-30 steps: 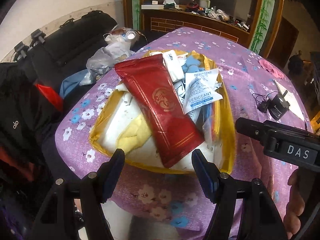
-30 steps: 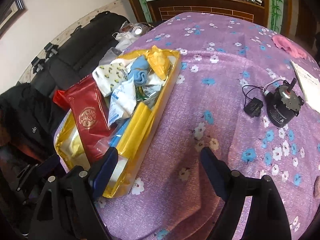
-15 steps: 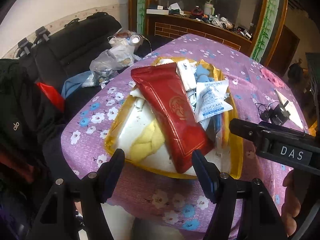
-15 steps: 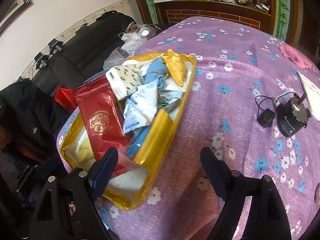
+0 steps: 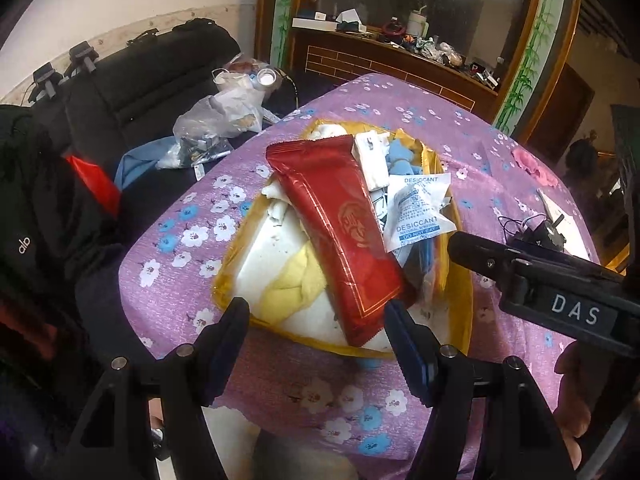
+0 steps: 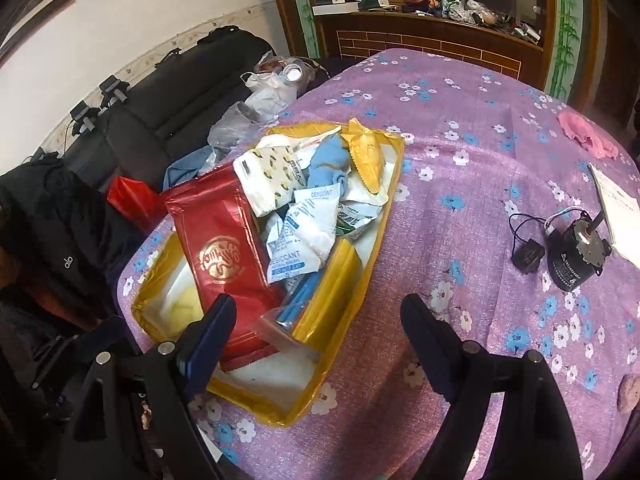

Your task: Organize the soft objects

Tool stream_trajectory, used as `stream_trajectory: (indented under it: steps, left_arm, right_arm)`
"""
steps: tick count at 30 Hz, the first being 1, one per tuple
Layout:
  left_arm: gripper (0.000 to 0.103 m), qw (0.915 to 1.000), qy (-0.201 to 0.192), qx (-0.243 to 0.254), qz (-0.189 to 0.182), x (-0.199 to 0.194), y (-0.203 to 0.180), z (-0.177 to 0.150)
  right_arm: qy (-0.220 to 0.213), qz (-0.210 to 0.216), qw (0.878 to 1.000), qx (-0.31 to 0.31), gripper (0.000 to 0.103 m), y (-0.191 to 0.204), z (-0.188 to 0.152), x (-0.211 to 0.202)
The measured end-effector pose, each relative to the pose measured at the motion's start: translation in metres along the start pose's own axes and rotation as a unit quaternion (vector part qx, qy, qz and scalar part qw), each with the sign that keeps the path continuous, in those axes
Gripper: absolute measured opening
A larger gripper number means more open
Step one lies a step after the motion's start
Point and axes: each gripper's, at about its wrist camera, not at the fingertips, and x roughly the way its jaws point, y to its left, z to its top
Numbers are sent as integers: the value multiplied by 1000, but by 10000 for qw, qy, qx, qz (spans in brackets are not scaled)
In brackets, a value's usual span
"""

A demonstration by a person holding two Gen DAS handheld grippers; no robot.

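A gold-walled box [image 5: 464,308] [image 6: 352,300] sits on the purple flowered tablecloth, heaped with soft packets. A long red pouch [image 5: 340,232] [image 6: 224,256] lies across the top. Beside it are white desiccant sachets [image 5: 420,212] [image 6: 300,248], a blue cloth [image 6: 328,168], a yellow packet [image 6: 366,156] and a pale yellow cloth [image 5: 292,284]. My left gripper [image 5: 318,336] hangs open, short of the box's near wall, nothing between its fingers. My right gripper [image 6: 318,332] stands open over the box's near right corner, holding nothing; its body [image 5: 552,296] shows in the left wrist view.
A small black motor [image 6: 576,256] with a wired plug lies on the cloth at right, next to a white paper [image 6: 618,208]. A pink cloth [image 6: 586,136] lies further back. A black sofa [image 5: 132,92] with plastic bags stands left of the table; a cluttered wooden shelf behind.
Both grippers have drawn back from the box and a little up, so the box looks smaller and further off. Their jaws have stayed open and empty.
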Motion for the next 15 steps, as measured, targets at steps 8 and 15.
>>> stream_trajectory:
  steps: [8, 15]
  left_arm:
    - [73, 10000, 30, 37, 2, -1, 0, 4]
    - [73, 9998, 169, 35, 51, 9, 0, 6]
  right_arm:
    - [-24, -100, 9999, -65, 84, 4, 3, -4]
    - [-29, -172, 9997, -150, 84, 10, 4, -2]
